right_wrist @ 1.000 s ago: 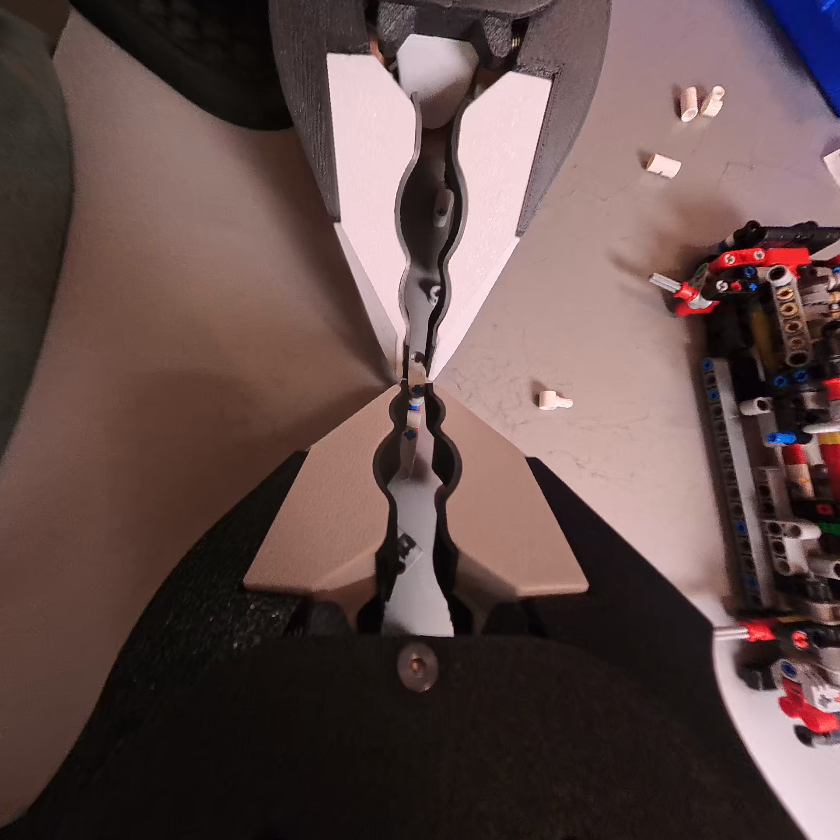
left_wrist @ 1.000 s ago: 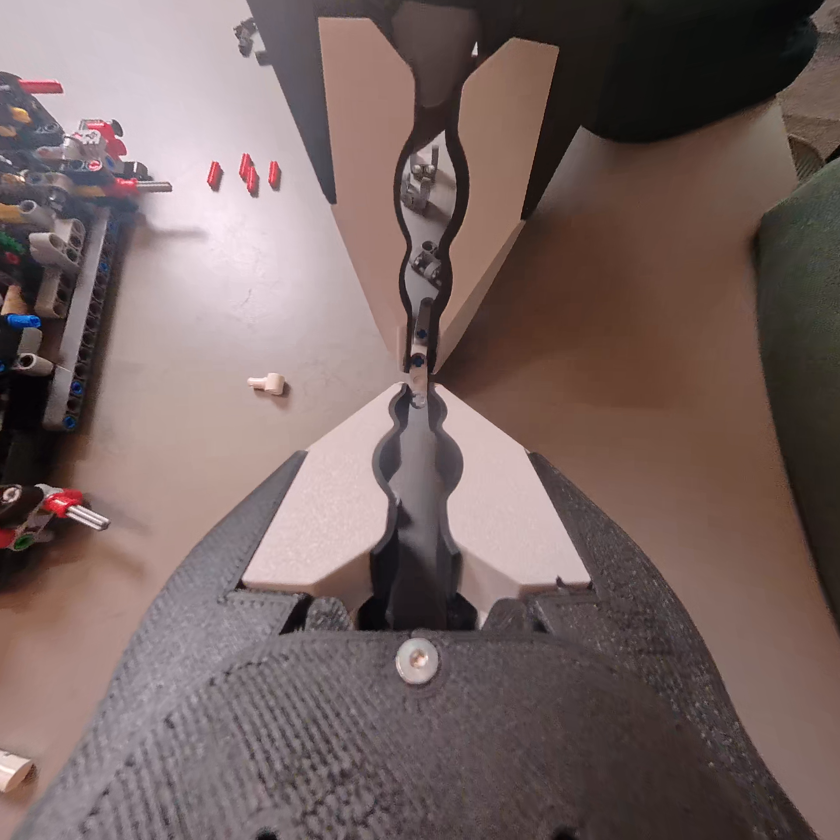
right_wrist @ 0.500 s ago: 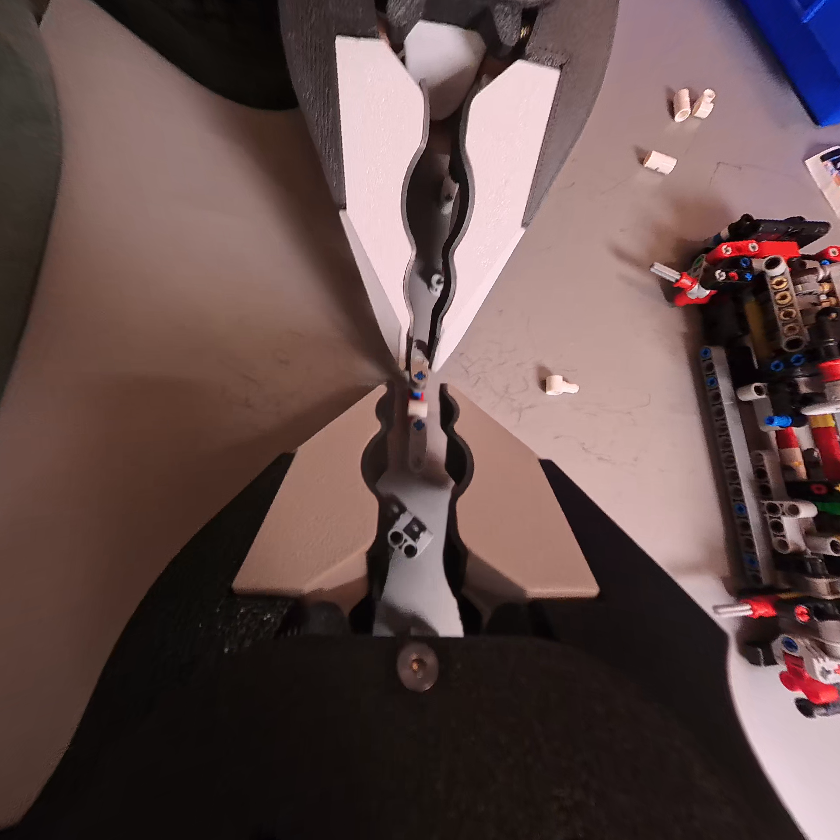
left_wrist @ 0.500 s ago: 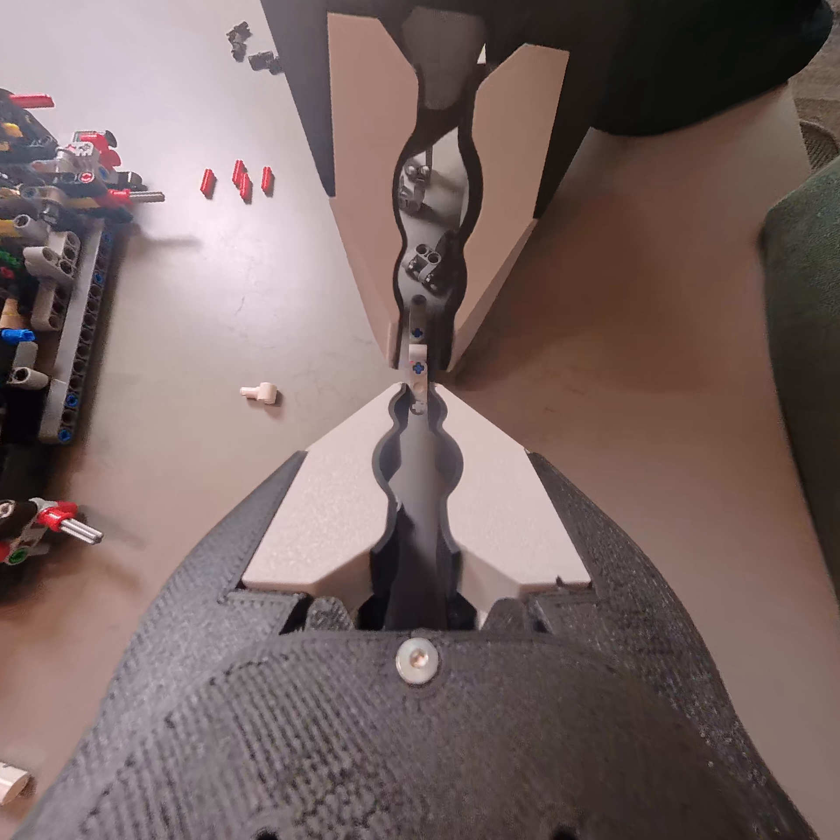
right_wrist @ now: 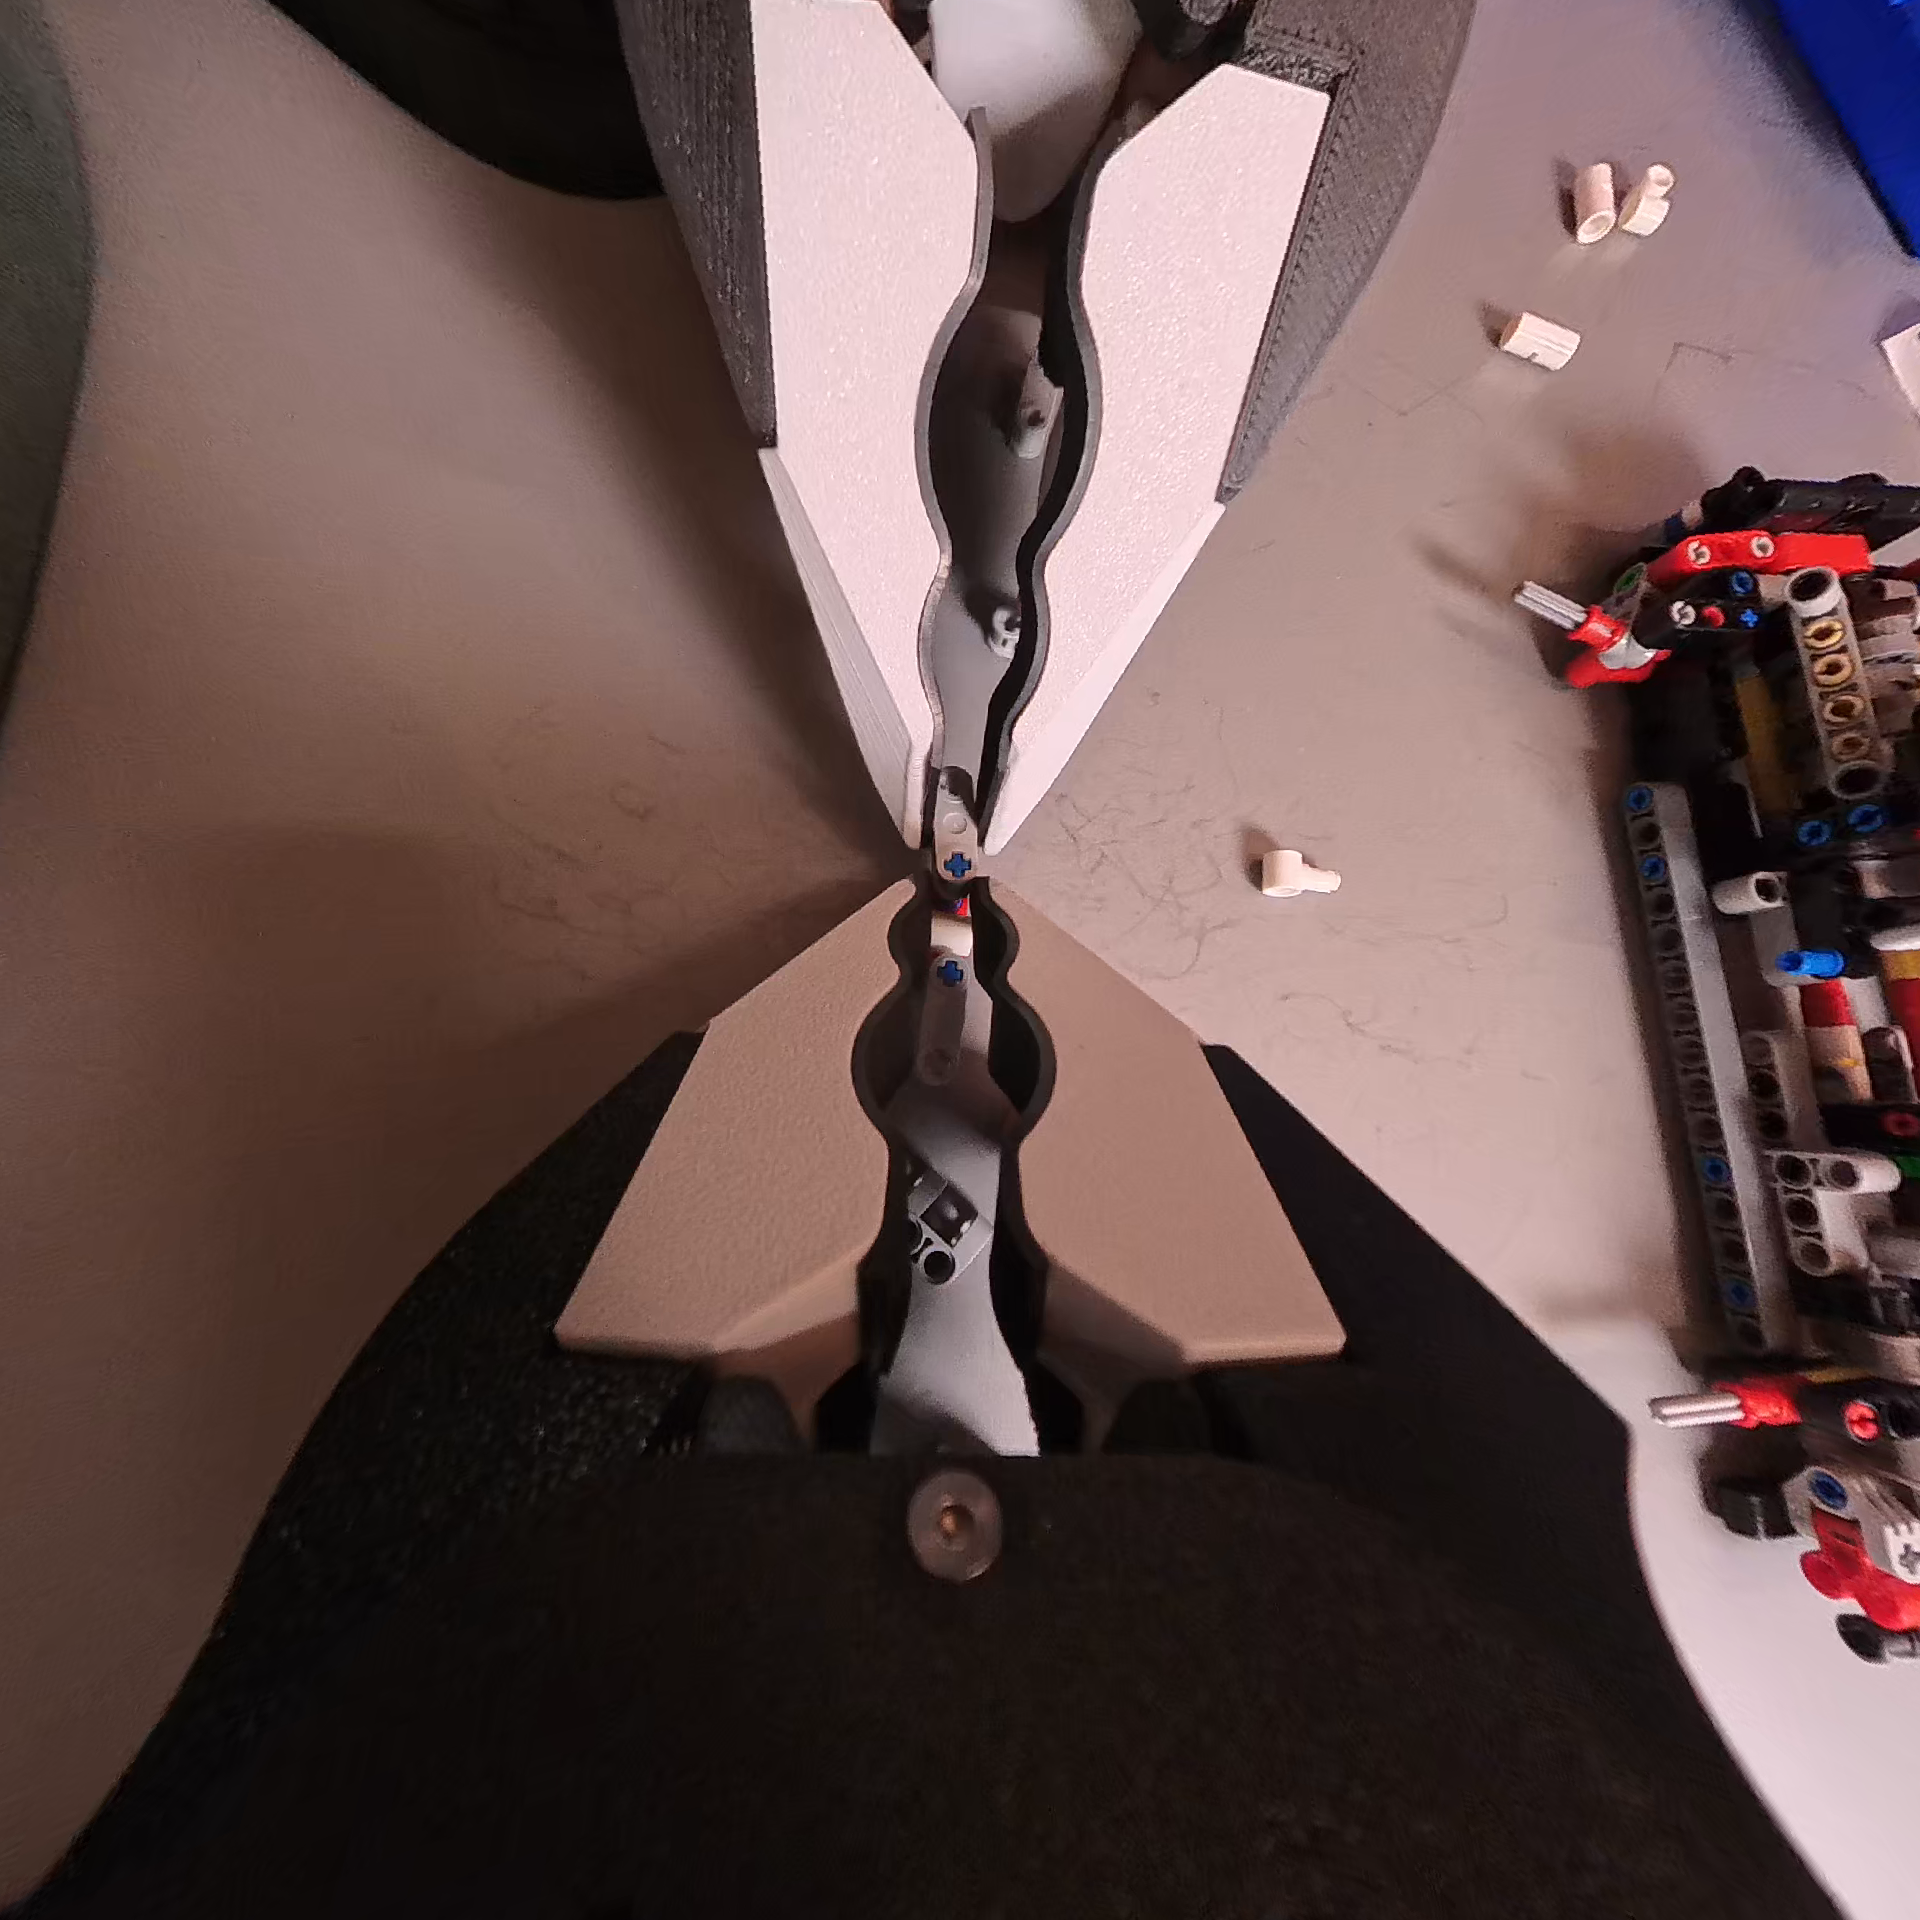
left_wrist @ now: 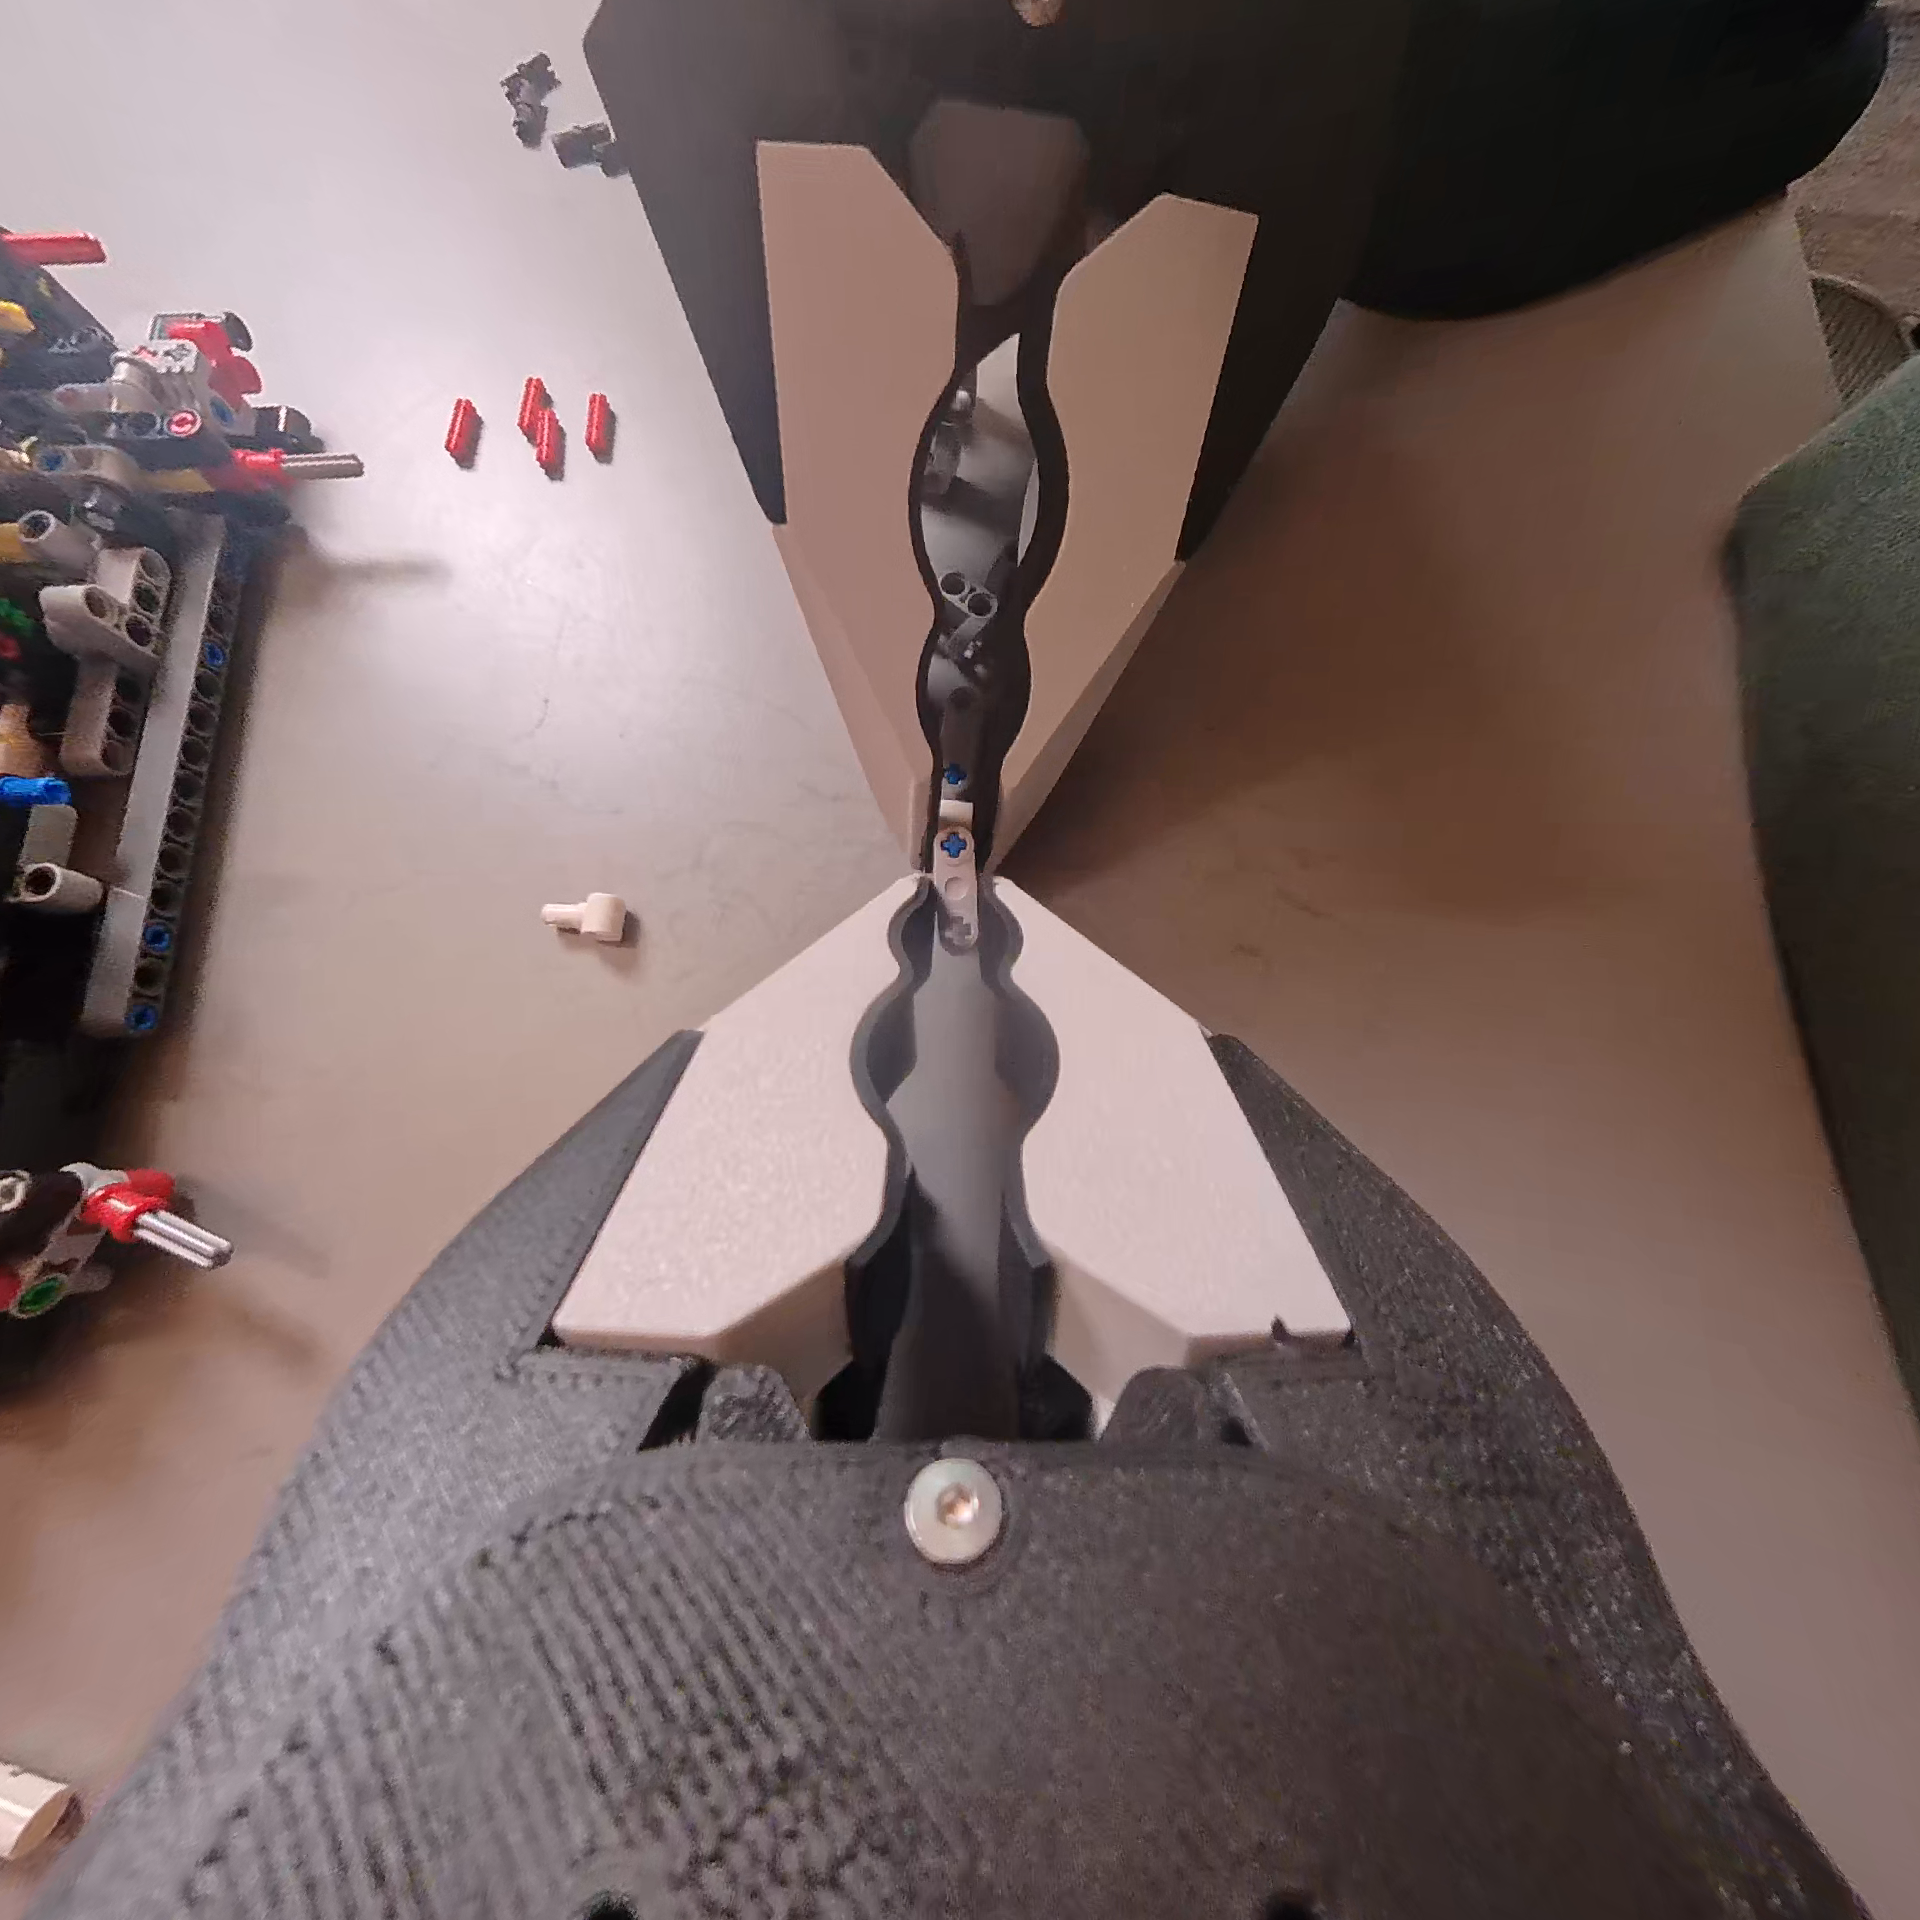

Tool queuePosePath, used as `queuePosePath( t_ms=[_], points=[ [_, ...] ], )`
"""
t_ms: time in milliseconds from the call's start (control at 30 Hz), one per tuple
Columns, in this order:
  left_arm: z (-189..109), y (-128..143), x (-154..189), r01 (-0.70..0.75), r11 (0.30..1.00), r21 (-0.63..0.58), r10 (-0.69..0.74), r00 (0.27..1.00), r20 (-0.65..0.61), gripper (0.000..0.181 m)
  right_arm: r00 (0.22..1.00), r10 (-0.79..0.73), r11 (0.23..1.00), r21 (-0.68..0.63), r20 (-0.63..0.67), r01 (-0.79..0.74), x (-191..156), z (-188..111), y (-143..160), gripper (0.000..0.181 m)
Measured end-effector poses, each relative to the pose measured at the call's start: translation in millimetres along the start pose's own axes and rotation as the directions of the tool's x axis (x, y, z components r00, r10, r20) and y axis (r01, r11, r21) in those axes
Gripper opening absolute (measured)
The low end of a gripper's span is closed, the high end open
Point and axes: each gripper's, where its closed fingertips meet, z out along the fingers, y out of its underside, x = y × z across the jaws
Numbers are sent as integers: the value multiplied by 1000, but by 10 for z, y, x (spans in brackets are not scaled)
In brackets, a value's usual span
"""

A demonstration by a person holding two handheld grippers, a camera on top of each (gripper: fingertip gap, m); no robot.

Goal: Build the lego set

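My left gripper [left_wrist: 956, 902] is shut on a thin light grey liftarm [left_wrist: 956, 883] that has a blue cross pin at its far end. My right gripper [right_wrist: 951, 914] faces it tip to tip and is shut on a darker grey liftarm [right_wrist: 940, 1023] carrying a blue pin and a white bush [right_wrist: 948, 935]. The two pieces meet end to end at the blue pin, just above the table. I cannot tell whether they are locked together. The right gripper [left_wrist: 956, 821] also shows at the top of the left wrist view. The left gripper [right_wrist: 956, 847] shows at the top of the right wrist view.
The part-built lego model [left_wrist: 114, 644] [right_wrist: 1818, 935] lies to the side, with a small red and grey sub-assembly [left_wrist: 94, 1236] [right_wrist: 1787, 1423] near it. A loose white connector [left_wrist: 587, 914] [right_wrist: 1294, 873], several red pins [left_wrist: 530, 426] and white pieces [right_wrist: 1621, 197] lie on the table. A green seat [left_wrist: 1839, 831] borders the table edge. My left and right fingertips are right by each other. Both grippers' tips are roughly 7 centimeters from the loose white connector [right_wrist: 1294, 873]. Look for it in the left wrist view [left_wrist: 591, 915] too.
Both grippers stay shut and tip to tip. The held pieces have shifted slightly, and the white bush and the blue cross pin now show more plainly between the tips.
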Motion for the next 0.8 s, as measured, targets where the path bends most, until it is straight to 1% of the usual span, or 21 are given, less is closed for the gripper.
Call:
queuePosePath(
  t_ms=[100,133,267,367,400,533,633,700,800],
  points=[
    [10,-30,-4,2,1000,16,-2,1000,8,9,1000,-1,1000,4,2,1,-1,2,-2,5],
    [16,-34,1,-1,1000,14,1,1000,7,6,1000,-3,1000,4,2,3,-2,2,-3,5],
    [25,-45,2,8,1000,12,-8,1000,-1,6,1000,-2,1000,5,1,2,1,-1,2,4],
    [24,-31,-1,18,1000,-16,-18,1000,-14,6,1000,-4,1000,3,-7,4,0,2,-4,4],
    [24,-25,-3,11,999,-34,-12,1000,-15,6,1000,-10,1000,-1,-10,10,1,-1,-1,5],
    [31,-27,6,-37,994,-103,34,999,-30,5,1000,-20,998,-62,0,20,11,-122,97,21],
    [42,-30,9,-55,988,-145,47,997,-53,6,1000,-9,994,-107,15,10,-23,-129,187,16],
    [50,-33,9,-77,980,-185,66,996,-65,6,1000,-12,994,-108,2,12,-17,-88,193,7],
    [61,-47,11,-90,966,-241,73,994,-78,6,1000,6,994,-112,14,-5,-15,-87,198,6]
  ],
)
